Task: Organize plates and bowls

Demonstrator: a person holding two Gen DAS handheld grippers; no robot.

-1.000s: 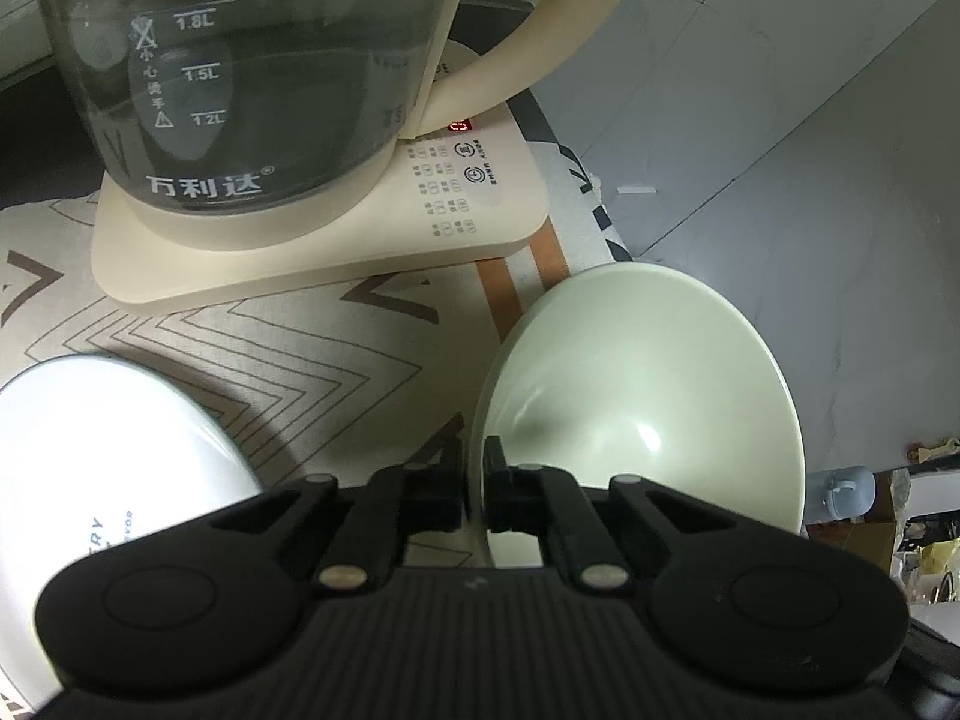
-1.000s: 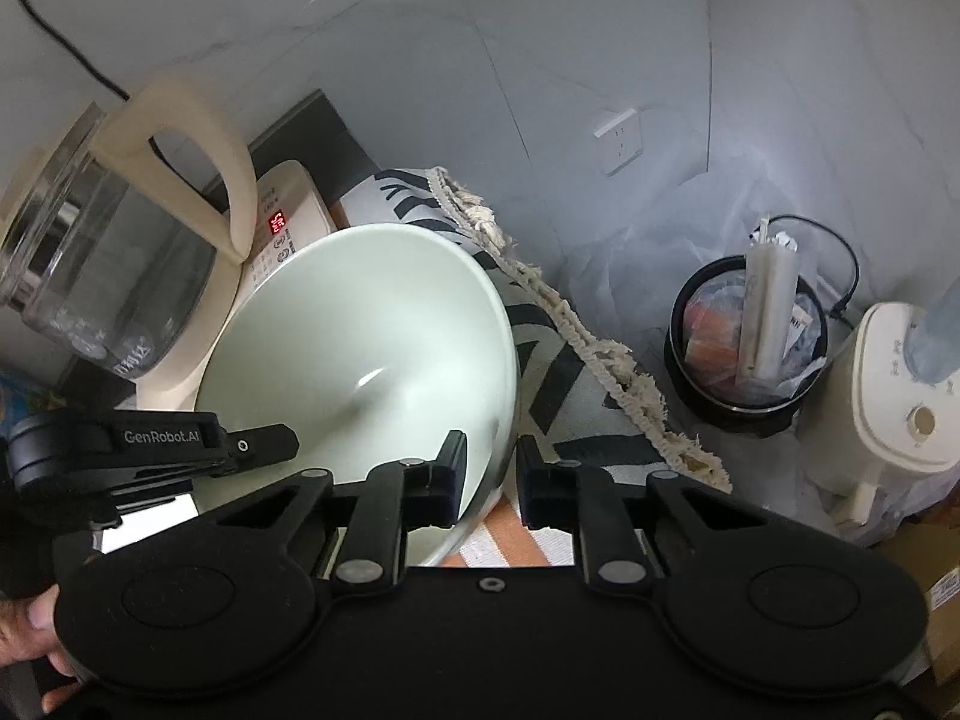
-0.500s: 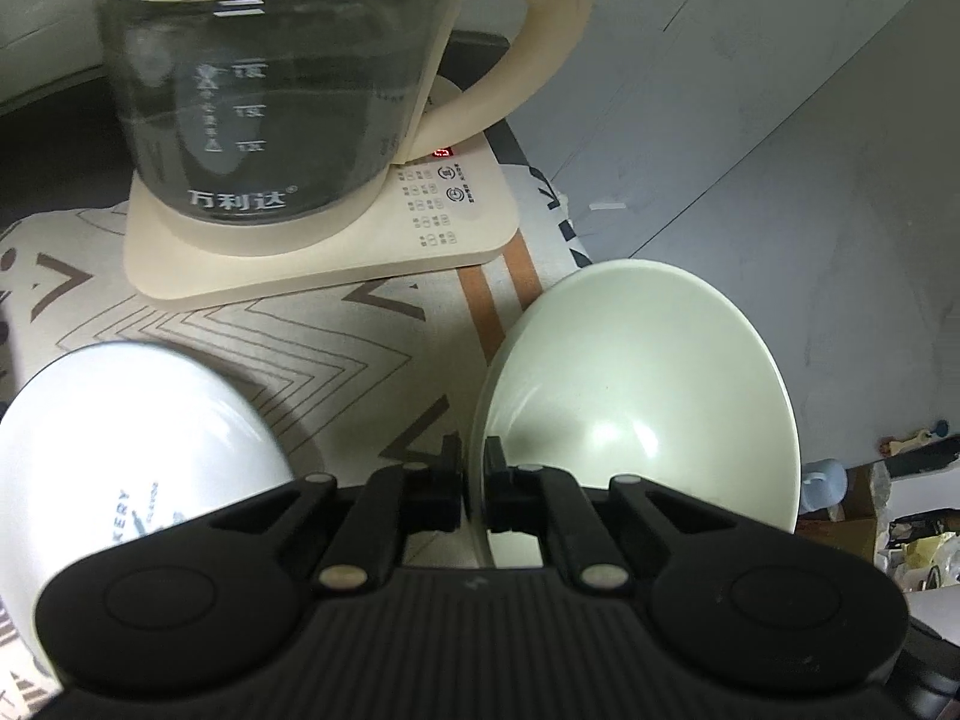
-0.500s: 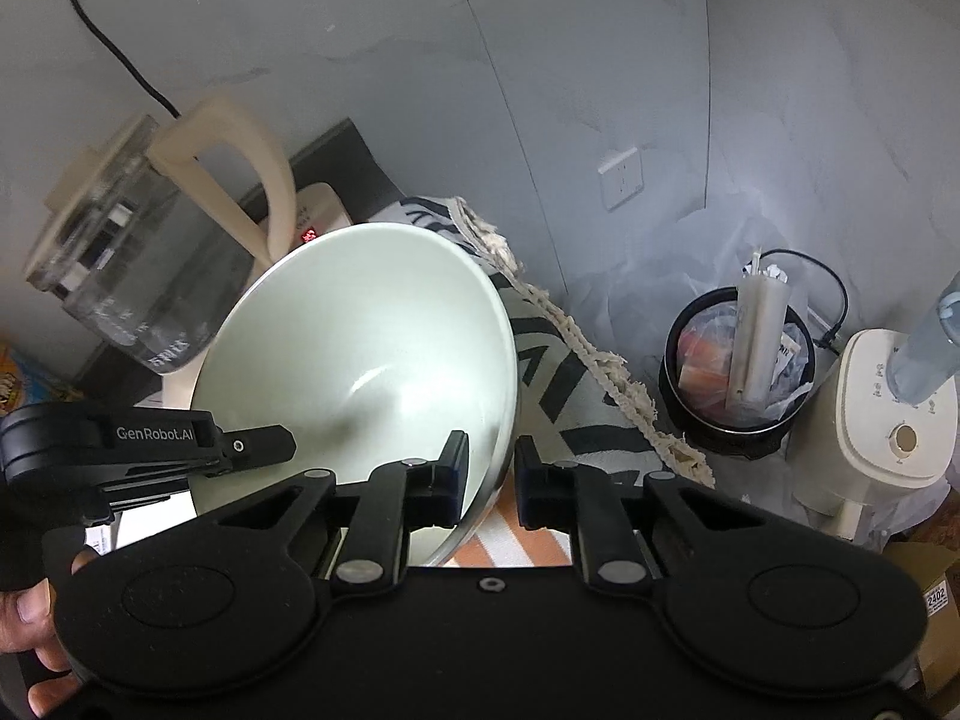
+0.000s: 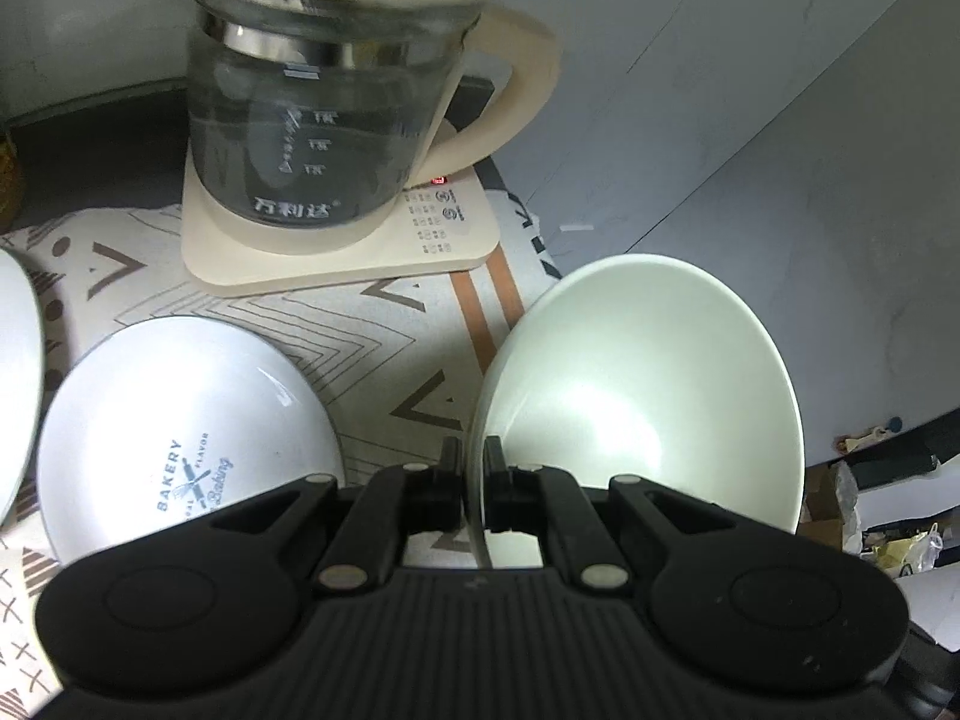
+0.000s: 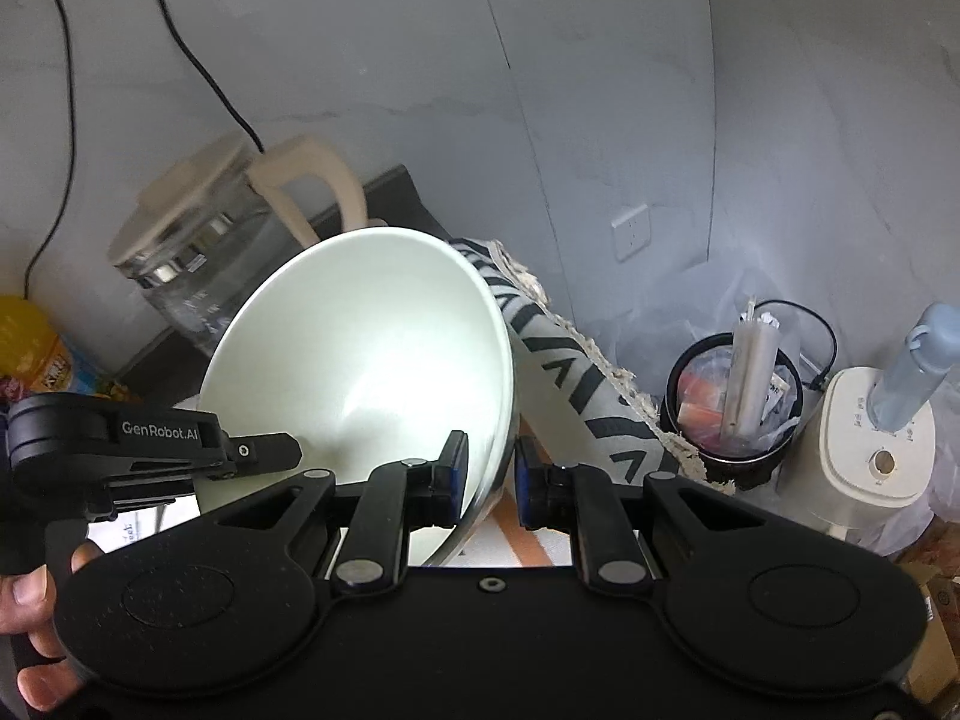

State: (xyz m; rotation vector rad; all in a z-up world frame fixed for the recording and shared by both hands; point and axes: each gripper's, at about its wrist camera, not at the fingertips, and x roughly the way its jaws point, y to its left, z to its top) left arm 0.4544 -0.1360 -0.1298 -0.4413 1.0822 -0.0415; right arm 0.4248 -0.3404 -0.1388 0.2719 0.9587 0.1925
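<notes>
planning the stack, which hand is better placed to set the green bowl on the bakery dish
Left, probably: the left tool grips the green bowl right beside the bakery dish; the right tool holds its far rim.

Both grippers rose with the pale green bowl (image 5: 648, 384) pinched between them, carrying it higher above the patterned cloth (image 5: 372, 330). In the left wrist view the glass kettle (image 5: 318, 138) slid down the picture until its lid and metal band showed, and the white plate (image 5: 180, 438) printed "BAKERY" came fully into sight, with the edge of a second white dish (image 5: 18, 384) appearing at far left. In the right wrist view the kettle's cord (image 6: 198, 60) and a yellow packet (image 6: 30, 348) came into view.
</notes>
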